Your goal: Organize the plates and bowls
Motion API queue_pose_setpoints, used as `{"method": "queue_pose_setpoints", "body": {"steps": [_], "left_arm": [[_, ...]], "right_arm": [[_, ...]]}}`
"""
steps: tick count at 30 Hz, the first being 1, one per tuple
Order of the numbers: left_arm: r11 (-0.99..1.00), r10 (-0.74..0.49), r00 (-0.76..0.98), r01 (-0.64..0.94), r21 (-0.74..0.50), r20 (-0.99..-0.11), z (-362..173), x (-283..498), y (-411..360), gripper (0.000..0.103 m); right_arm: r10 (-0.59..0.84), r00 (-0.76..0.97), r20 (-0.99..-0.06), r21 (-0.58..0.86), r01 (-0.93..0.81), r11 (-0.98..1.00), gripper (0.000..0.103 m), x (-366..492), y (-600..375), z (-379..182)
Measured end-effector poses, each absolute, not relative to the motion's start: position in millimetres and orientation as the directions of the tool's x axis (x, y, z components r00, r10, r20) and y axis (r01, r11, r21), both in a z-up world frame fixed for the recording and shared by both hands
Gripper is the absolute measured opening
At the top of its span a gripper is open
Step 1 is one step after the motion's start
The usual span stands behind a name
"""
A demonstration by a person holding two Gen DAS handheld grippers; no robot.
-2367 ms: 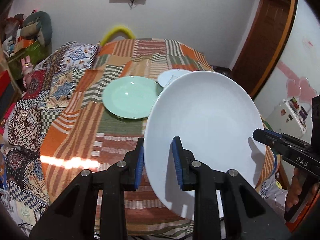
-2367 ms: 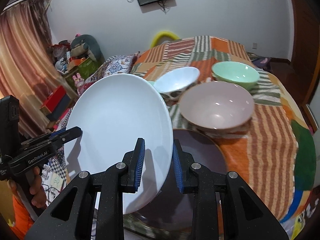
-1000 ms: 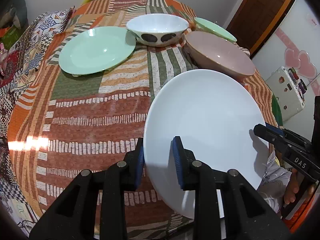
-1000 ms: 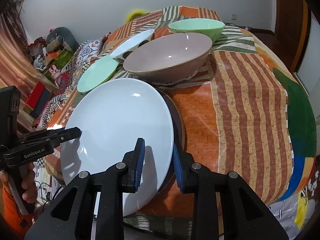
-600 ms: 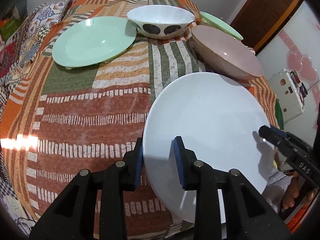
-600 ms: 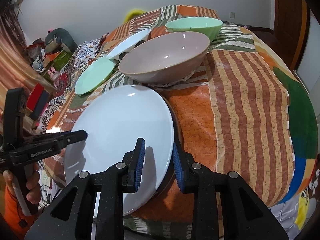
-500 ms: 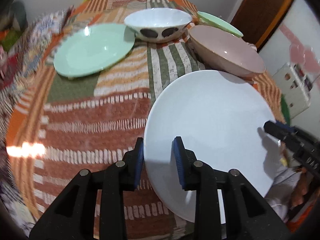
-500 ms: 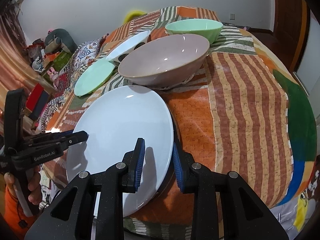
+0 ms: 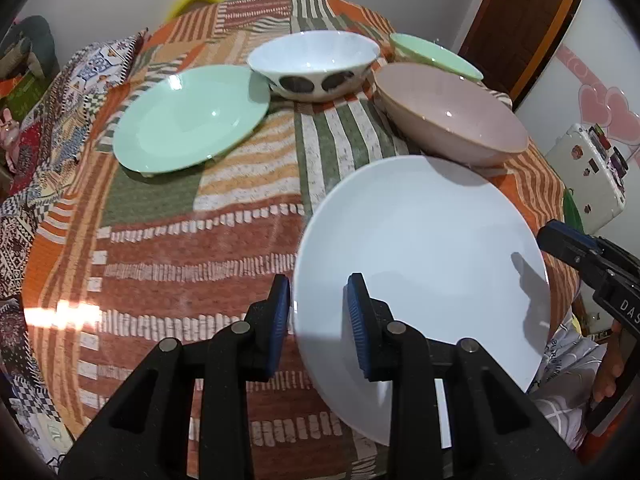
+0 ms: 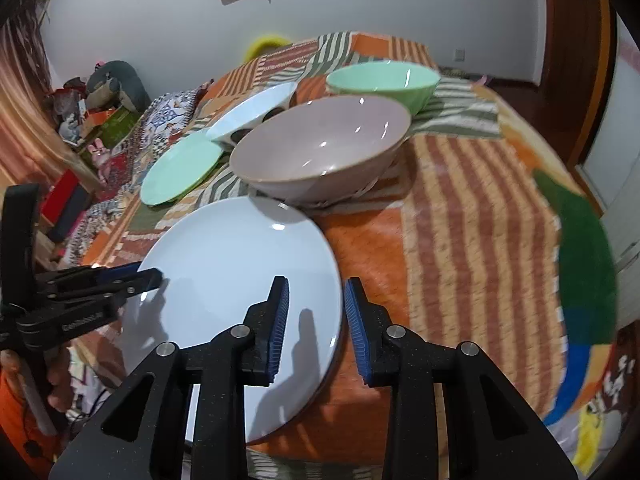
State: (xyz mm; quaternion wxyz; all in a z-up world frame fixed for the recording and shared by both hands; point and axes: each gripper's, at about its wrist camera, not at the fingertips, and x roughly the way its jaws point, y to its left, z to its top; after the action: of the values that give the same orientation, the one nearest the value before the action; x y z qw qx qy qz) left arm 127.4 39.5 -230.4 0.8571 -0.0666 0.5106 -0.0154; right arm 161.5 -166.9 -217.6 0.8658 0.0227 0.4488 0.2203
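A large white plate (image 9: 420, 240) (image 10: 240, 260) lies almost flat near the table's front edge, just before the pink bowl (image 9: 452, 120) (image 10: 320, 148). A dark plate's rim (image 10: 325, 385) peeks from beneath it. My left gripper (image 9: 318, 312) (image 10: 156, 276) is shut on the plate's left rim. On the opposite rim my right gripper (image 10: 316, 312) (image 9: 548, 236) is just opening, the rim still pinched between its pads. Further back sit a mint plate (image 9: 188, 120), a white spotted bowl (image 9: 312, 60) and a mint bowl (image 9: 432, 54).
A striped patchwork cloth (image 9: 200, 248) covers the round table and drops off close in front. A white case (image 9: 588, 176) stands to the right, beside a wooden door. Toys and boxes (image 10: 92, 120) crowd the floor on the left.
The white plate has sunk and flattened onto the dark plate, which it now nearly covers. Both grippers followed it down and stayed on its rim.
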Motion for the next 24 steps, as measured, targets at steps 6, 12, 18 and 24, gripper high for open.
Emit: {"method": "queue_pose_setpoints", "body": {"steps": [6, 12, 18, 24], "left_arm": [[0.99, -0.088, 0.539, -0.049, -0.135, -0.838, -205.3, 116.4, 52.2, 0.03], [0.99, -0.06, 0.613, -0.062, -0.124, -0.788, -175.3, 102.6, 69.6, 0.04], [0.99, -0.005, 0.68, -0.099, -0.098, -0.733, -152.9, 93.4, 91.0, 0.059], [0.985, 0.042, 0.705, -0.147, -0.089, -0.708, -145.8, 98.7, 119.7, 0.068]], "right_arm": [[0.431, 0.503, -0.75, 0.262, -0.372, 0.89, 0.028, 161.4, -165.9, -207.9], [0.457, 0.516, -0.724, 0.261, -0.408, 0.875, 0.041, 160.4, -149.1, -193.5], [0.502, 0.521, -0.69, 0.285, -0.442, 0.851, 0.058, 166.9, -127.8, -178.8], [0.506, 0.517, -0.69, 0.261, -0.474, 0.841, 0.061, 179.6, -98.3, -172.1]]}}
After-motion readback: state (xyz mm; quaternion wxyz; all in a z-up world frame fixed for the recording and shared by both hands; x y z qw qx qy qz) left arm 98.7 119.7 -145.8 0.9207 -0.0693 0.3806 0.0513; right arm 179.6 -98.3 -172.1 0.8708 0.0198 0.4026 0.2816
